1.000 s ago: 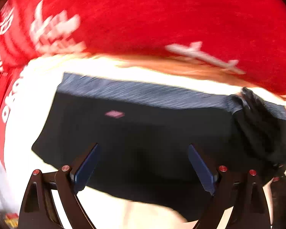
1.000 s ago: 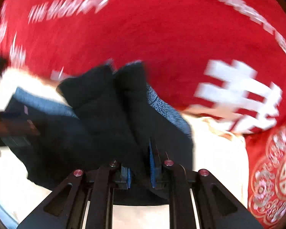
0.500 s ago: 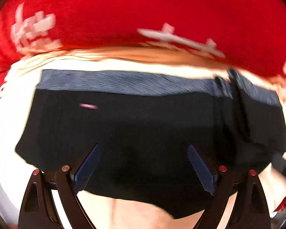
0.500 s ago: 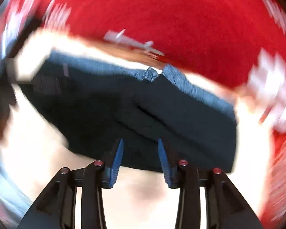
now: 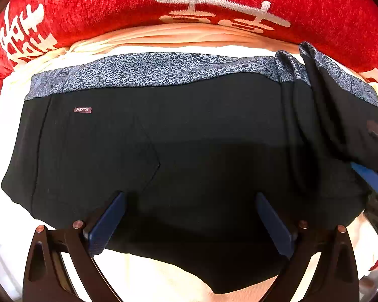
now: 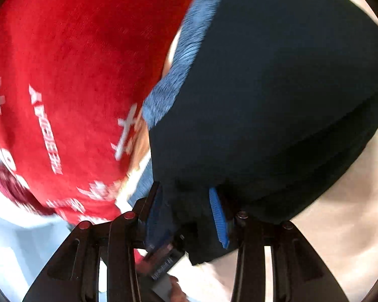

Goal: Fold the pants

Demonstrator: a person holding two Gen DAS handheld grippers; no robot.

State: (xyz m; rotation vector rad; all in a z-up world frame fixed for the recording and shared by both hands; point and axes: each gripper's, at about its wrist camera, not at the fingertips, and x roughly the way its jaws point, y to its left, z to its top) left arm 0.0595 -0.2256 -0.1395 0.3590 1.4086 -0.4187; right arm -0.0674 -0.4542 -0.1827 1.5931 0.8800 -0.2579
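Note:
Black pants [image 5: 189, 151] with a blue-grey patterned band [image 5: 151, 69] lie folded flat on a cream cloth [image 5: 163, 281]. A small "FASHION" label [image 5: 82, 110] sits at their upper left. My left gripper [image 5: 189, 216] is open above the near edge of the pants and holds nothing. The right gripper shows at the right edge in the left wrist view [image 5: 370, 176], at the bunched right end of the pants. In the right wrist view my right gripper [image 6: 186, 216] is partly open with black pants fabric [image 6: 277, 100] between its blue pads.
A red blanket with white characters [image 5: 189, 12] lies behind the pants and fills the left of the right wrist view [image 6: 63, 75]. The cream cloth [image 6: 340, 201] extends to the right there. A pale floor [image 6: 12, 251] shows at lower left.
The right gripper opened from shut, let the lifted fold drop flat, then swung around to the right end of the pants. The left gripper stayed open and moved slightly closer.

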